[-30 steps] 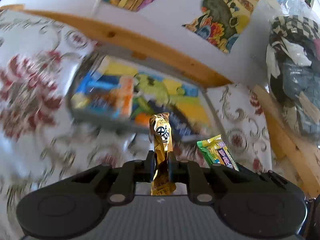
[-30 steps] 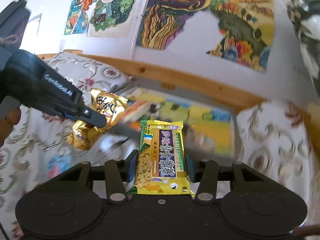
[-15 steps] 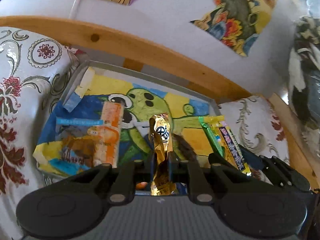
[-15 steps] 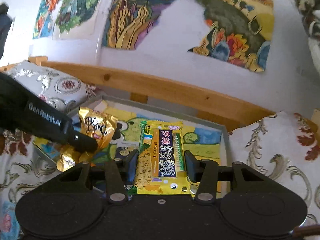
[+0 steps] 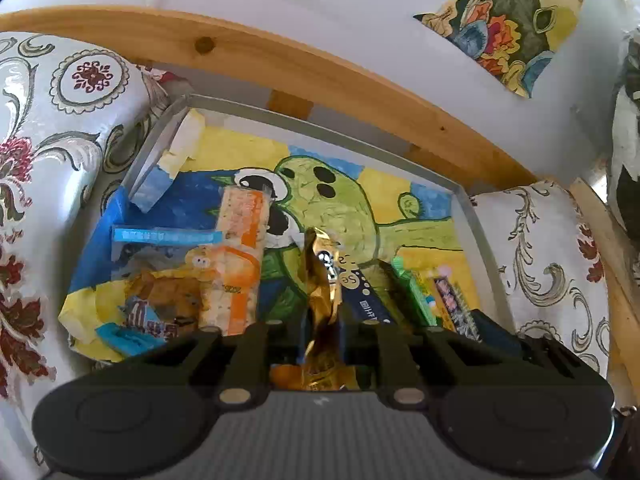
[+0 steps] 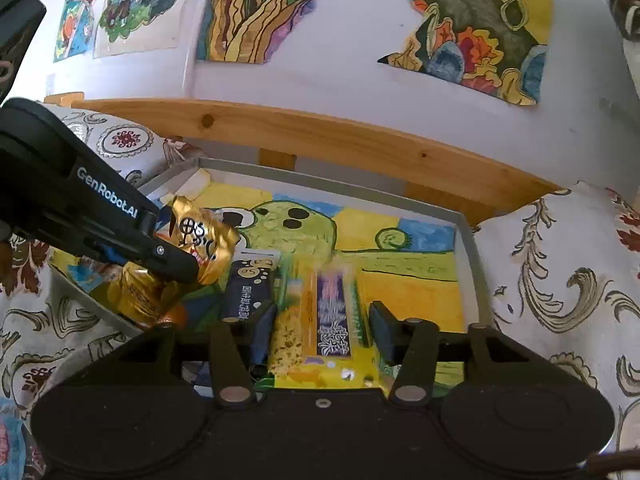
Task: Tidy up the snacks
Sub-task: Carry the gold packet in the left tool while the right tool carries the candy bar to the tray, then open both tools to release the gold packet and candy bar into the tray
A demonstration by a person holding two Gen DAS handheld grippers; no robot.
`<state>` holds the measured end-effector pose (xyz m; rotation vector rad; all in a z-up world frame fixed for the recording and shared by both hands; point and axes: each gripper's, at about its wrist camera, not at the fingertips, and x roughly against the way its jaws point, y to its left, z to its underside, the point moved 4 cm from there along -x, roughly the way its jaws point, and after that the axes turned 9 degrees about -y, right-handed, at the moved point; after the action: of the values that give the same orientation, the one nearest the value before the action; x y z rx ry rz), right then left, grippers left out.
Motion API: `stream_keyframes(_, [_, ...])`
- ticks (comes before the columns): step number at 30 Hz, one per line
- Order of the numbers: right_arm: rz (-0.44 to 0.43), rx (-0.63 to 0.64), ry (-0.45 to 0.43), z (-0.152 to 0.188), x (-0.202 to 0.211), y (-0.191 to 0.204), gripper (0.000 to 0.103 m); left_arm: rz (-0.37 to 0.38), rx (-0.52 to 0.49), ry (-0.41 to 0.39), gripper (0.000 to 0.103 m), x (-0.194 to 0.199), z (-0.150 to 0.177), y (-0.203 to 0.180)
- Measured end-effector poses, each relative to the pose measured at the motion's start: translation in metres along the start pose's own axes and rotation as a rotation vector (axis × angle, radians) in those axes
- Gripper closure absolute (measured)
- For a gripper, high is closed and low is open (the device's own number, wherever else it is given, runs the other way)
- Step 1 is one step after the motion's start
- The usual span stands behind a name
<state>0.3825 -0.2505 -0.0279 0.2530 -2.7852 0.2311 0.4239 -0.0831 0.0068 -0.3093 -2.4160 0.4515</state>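
Note:
A grey tray [image 5: 320, 128] [image 6: 360, 190] lined with a green cartoon drawing lies between cushions. My left gripper [image 5: 322, 328] [image 6: 180, 264] is shut on a crinkled gold snack packet [image 5: 322, 280] [image 6: 200, 236], low over the tray's middle-left. My right gripper [image 6: 316, 312] stands open over the tray, and the yellow-green snack bar [image 6: 320, 320] [image 5: 432, 300] between its fingers is blurred and loose. A dark blue packet [image 6: 248, 292] [image 5: 360, 300] lies just left of the bar. An orange packet [image 5: 240, 260] and a blue-yellow one [image 5: 160, 300] lie at the tray's left.
A wooden rail [image 5: 280, 60] runs behind the tray under a white wall with paintings [image 6: 248, 8]. Patterned cushions [image 5: 60, 120] [image 5: 540, 260] press against both sides of the tray. The tray's right half [image 6: 408, 280] shows bare drawing.
Both grippers have come forward and down over the tray. The right gripper's fingers have parted a little and the yellow-green bar is slipping down. The left gripper keeps the gold packet.

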Motion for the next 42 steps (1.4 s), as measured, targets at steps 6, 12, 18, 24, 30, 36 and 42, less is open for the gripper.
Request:
stream_keyframes(6, [0.016,0.005,-0.050,0.000,0.019,-0.003,0.024,-0.009,0.021,0.003,0.059,0.004,0.005,0.002])
stream_keyframes(12, [0.067,-0.027,-0.103,-0.001,0.052,-0.009,0.010,-0.028,-0.005,-0.074,0.028,0.026,0.009,0.002])
stream_keyframes(18, [0.105,-0.070,-0.154,-0.004,0.088,-0.013,0.001,-0.050,-0.028,-0.190,0.007,0.061,0.013,0.006])
stream_keyframes(24, [0.112,-0.101,-0.186,-0.005,0.124,-0.011,0.001,-0.103,-0.079,-0.299,0.001,0.100,0.025,0.011])
stream_keyframes(30, [0.111,-0.108,-0.195,0.003,0.155,-0.003,0.001,-0.120,-0.109,-0.341,0.001,0.134,0.045,0.010])
stream_keyframes(36, [0.098,-0.115,-0.194,0.012,0.184,0.004,0.001,-0.155,-0.145,-0.379,0.001,0.165,0.076,0.011])
stream_keyframes(42, [0.077,-0.121,-0.162,0.026,0.208,0.015,0.001,-0.194,-0.184,-0.377,0.001,0.189,0.109,0.014])
